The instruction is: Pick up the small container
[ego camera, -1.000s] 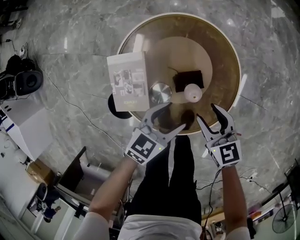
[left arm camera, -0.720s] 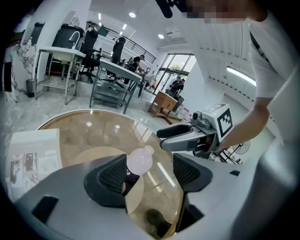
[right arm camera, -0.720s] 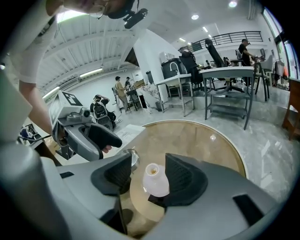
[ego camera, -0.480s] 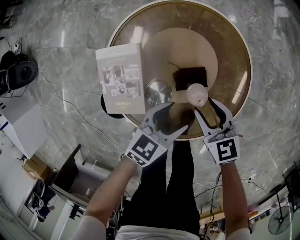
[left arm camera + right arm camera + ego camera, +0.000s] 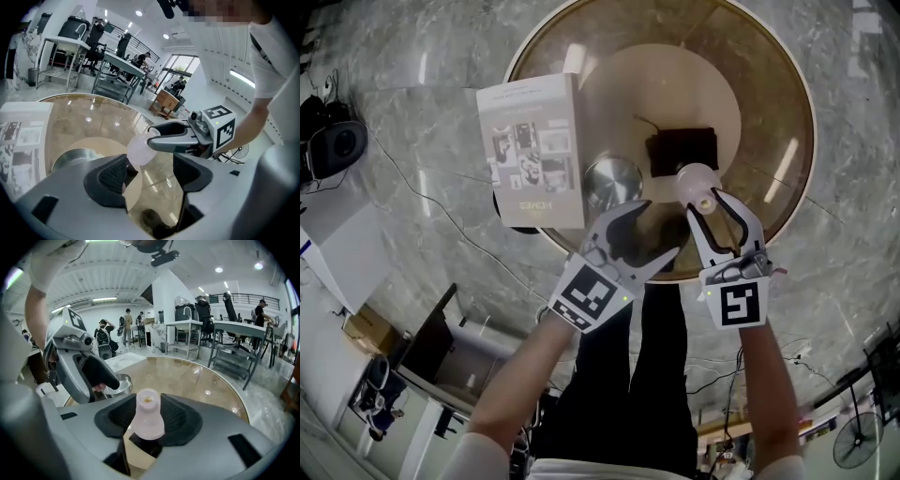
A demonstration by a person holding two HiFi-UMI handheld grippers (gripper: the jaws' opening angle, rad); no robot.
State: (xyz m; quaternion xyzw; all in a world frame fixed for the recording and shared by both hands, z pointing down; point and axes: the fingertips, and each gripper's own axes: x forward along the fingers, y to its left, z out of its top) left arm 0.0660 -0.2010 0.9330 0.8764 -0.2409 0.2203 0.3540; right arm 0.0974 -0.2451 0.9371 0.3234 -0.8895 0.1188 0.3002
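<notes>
Right claw's got it
small container [image 5: 147, 423] stands upright between right gripper [image 5: 148, 414] pads; jaws just closed onto it

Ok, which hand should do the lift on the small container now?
Right. The right gripper has just been closing its jaws with the small container upright between them, and the pads seem to be on its sides. The left gripper is open and empty near the metal bowl, off to the container's side.

Holding left tongs [image 5: 657, 229] out, tipped down, jaws apart, gripping nothing. Just been closing right tongs [image 5: 709, 201] beside them, pads now squeezing the small container [image 5: 697, 182].
</notes>
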